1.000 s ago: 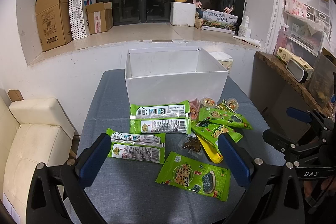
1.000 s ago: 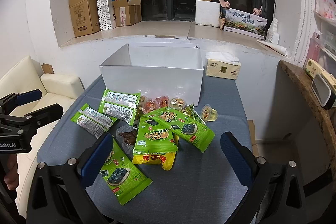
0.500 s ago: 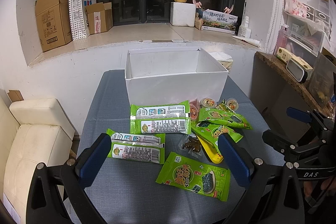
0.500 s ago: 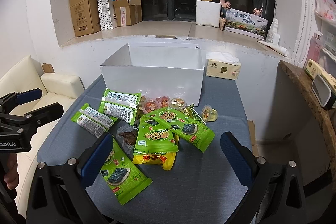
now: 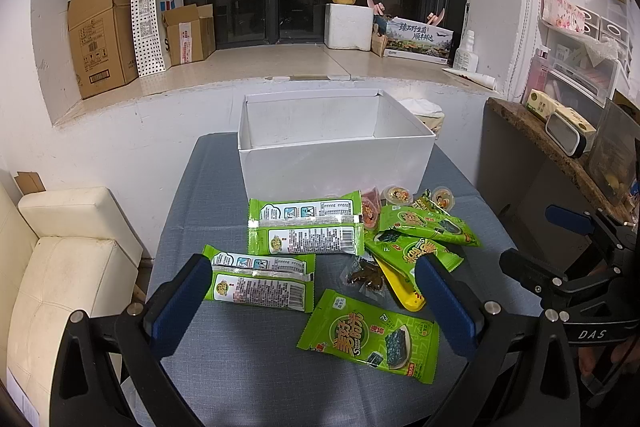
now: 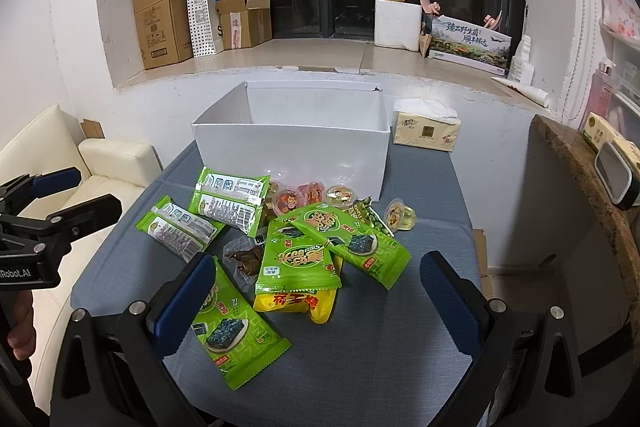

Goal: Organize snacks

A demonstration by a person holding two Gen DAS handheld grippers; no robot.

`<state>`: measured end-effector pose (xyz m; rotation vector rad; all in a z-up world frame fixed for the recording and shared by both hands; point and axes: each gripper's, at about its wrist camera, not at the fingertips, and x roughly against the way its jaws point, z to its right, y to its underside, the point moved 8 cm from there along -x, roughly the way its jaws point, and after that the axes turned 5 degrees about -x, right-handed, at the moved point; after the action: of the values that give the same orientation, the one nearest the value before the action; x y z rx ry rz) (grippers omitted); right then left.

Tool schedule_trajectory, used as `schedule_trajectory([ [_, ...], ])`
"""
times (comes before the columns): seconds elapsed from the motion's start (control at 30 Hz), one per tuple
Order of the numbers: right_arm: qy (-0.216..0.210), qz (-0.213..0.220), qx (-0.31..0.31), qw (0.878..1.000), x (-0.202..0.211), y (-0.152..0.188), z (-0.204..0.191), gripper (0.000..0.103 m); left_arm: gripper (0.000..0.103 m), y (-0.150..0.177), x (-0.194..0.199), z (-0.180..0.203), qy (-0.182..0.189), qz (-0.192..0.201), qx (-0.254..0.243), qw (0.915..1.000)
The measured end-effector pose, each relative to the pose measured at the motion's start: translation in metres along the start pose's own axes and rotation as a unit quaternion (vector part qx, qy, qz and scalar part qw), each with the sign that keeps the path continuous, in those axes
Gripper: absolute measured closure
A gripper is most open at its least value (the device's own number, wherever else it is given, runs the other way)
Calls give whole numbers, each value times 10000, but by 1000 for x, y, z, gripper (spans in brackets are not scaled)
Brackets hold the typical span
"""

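Observation:
An open white box (image 5: pixel 336 163) (image 6: pixel 292 147) stands at the back of the grey table (image 5: pixel 240 367). In front of it lie green snack packets (image 5: pixel 306 227) (image 6: pixel 298 257), a seaweed packet (image 5: pixel 370 335) (image 6: pixel 232 335), a yellow packet (image 6: pixel 296 303), a dark wrapped snack (image 5: pixel 364 277) and several jelly cups (image 6: pixel 400 215). My left gripper (image 5: pixel 312 301) is open and empty, above the table's near edge. My right gripper (image 6: pixel 316 297) is open and empty, over the near right side. Each gripper shows in the other's view, the right one (image 5: pixel 568 255) and the left one (image 6: pixel 56 203).
A tissue pack (image 6: pixel 426 125) sits right of the box. A cream sofa (image 5: pixel 60 259) stands left of the table. A brown-topped counter (image 6: pixel 584 183) stands at the right. The window ledge behind holds cardboard boxes (image 5: pixel 104 35) and a foam box (image 5: pixel 348 27).

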<state>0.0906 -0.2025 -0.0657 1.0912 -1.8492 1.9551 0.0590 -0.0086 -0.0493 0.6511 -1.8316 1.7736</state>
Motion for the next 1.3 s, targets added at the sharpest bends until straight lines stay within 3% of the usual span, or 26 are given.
schedule_trajectory([
  [0.43, -26, 16, 150, 9999, -10, 3, 0, 0, 0, 5, -3, -1, 21, -15, 30, 10000],
  [0.7, 214, -607, 675, 9956, -100, 3, 13, 0, 0, 15, -9, -5, 57, -111, 110, 9999],
  [0.83, 144, -758, 1056, 9914, -137, 3, 4, 0, 0, 17, -11, -8, 48, -153, 135, 9998],
  [0.87, 184, -968, 1190, 9880, -156, 6, 1, 0, 0, 18, -12, -9, 33, -163, 141, 9998],
  [0.93, 259, -1020, 1232, 9868, -162, 6, 1, 2, 0, 20, -13, -12, 20, -181, 158, 9997],
  [0.97, 326, -1046, 1283, 9857, -167, 6, 1, 12, 0, 22, -14, -14, 17, -194, 184, 9996],
  [1.0, 321, -1098, 1325, 9846, -172, 8, 1, 30, 0, 23, -15, -16, 15, -212, 210, 9996],
  [1.03, 251, -1187, 1310, 9839, -176, 9, 1, 41, 0, 24, -17, -17, 13, -229, 228, 9995],
  [1.07, 218, -1239, 1256, 9841, -178, 10, 3, 64, 0, 25, -18, -19, 5, -245, 247, 9994],
  [1.1, 267, -1255, 1215, 9843, -178, 10, 5, 76, 0, 27, -20, -20, -4, -259, 258, 9993],
  [1.23, 112, -1187, 1106, 9867, -164, 7, 8, 88, 0, 29, -27, -21, 25, -300, 257, 9992],
  [1.3, 53, -1081, 1058, 9885, -150, 2, 9, 89, 0, 28, -33, -18, 161, -242, 192, 9994],
])
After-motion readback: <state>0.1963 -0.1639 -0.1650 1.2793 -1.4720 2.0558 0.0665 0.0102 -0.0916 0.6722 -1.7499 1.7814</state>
